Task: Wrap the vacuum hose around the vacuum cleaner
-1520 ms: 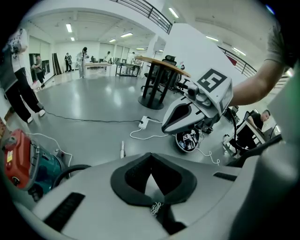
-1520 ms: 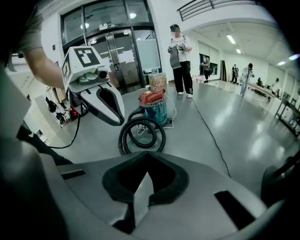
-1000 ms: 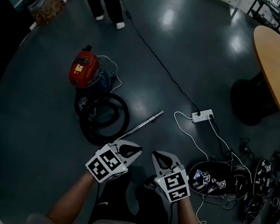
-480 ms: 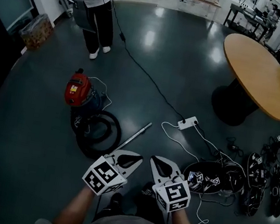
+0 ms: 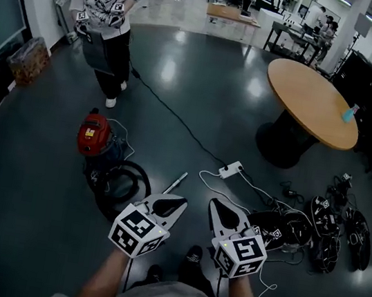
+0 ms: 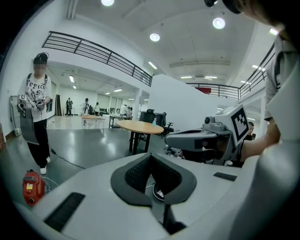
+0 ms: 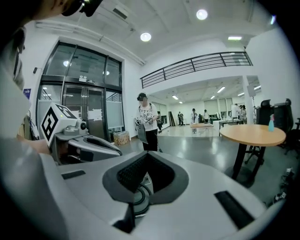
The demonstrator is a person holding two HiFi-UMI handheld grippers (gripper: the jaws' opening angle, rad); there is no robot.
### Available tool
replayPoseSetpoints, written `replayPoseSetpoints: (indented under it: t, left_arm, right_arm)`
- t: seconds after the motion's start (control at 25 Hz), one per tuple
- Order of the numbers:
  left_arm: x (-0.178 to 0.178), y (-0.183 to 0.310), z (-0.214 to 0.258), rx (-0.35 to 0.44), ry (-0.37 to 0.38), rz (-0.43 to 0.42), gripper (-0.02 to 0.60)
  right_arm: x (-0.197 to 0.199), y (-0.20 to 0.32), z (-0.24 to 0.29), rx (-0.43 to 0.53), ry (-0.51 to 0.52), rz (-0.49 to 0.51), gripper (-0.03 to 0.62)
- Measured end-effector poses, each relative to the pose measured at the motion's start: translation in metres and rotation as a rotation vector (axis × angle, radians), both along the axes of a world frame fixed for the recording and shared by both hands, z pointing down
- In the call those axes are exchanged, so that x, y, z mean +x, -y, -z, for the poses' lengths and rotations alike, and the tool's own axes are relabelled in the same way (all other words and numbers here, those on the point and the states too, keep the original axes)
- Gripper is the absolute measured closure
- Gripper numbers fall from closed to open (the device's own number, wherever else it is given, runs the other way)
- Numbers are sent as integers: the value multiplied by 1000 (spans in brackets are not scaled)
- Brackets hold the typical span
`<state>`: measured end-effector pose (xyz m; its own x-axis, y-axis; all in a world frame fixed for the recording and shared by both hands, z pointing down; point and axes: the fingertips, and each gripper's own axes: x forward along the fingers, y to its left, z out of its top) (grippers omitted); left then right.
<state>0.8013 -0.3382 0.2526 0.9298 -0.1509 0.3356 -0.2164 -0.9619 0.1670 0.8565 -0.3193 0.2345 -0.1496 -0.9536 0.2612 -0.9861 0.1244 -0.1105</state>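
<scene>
We hold 2 grippers out over the dark floor point(image 5: 203, 84), on the near side of the red vacuum cleaner point(image 5: 93, 135) and to its right. The left gripper point(image 5: 168, 206) has its jaws pressed together with nothing between them. The right gripper point(image 5: 225, 219) is the same, closed and empty. The vacuum cleaner stands on the floor, and its black hose point(image 5: 131, 166) lies in loose loops against its near side, not wound around the body. A thin metal tube point(image 5: 175, 180) lies to the right of the vacuum cleaner, just beside the loops. A white power strip point(image 5: 230, 169) lies farther right. A person point(image 5: 108, 20) stands beyond the vacuum cleaner, and a round wooden counter point(image 5: 306, 97) stands well apart to its right.
</scene>
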Motion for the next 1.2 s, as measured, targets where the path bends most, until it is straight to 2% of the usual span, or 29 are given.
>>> replayPoseSetpoints:
  t: [0.28, 0.6, 1.2]
  left_arm:
    - [-21, -30, 40, 61, -52, -24, 574]
    - [-21, -60, 69, 108, -101, -63, 574]
    - [-20, -79, 86, 149, -111, -116, 574]
  right_arm:
    - [-31, -29, 35, 73, -54, -35, 589]
    - [-42, -56, 66, 121, -96, -64, 589]
    - [-47, -72, 91, 172, -111, -70, 589]
